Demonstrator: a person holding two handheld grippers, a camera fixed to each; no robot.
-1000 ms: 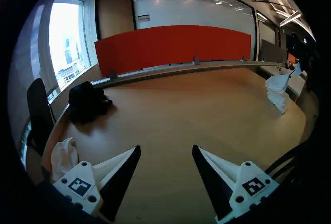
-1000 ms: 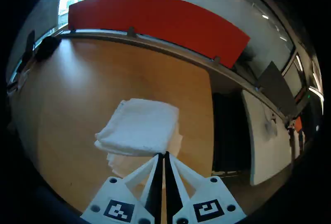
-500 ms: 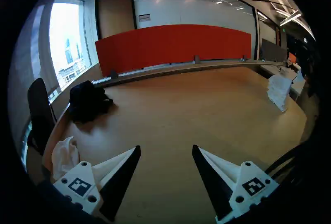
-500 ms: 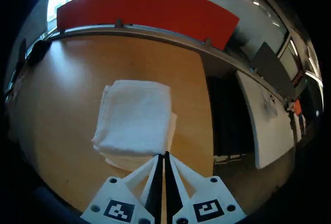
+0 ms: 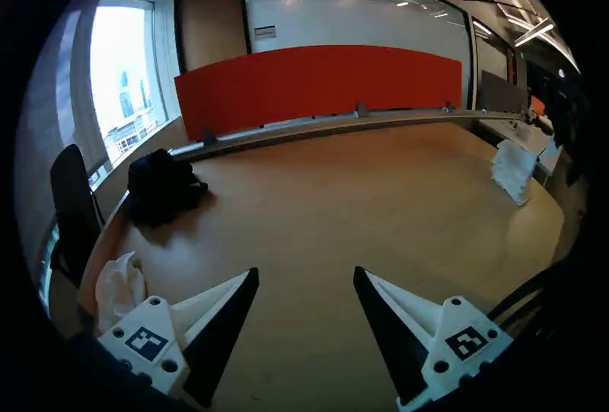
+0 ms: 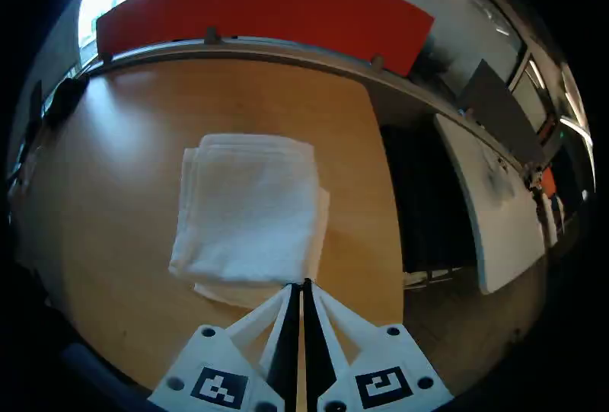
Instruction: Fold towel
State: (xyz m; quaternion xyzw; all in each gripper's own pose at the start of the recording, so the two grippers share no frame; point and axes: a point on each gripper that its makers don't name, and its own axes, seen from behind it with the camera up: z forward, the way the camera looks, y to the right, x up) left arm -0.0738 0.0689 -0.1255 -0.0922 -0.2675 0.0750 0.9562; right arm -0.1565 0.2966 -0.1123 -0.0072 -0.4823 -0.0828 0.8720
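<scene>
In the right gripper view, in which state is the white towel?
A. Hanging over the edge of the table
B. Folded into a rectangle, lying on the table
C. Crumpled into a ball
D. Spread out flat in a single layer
B: the towel lies on the table as a neat rectangle, with stacked layers showing along its left and near edges.

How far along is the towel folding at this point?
Done: the folded towel lies stacked on a lower towel on the table. In hand: the right gripper, shut, meets its near edge; a pinch can't be confirmed. The left gripper is open. Left: letting go; perhaps the crumpled cloth.
</scene>
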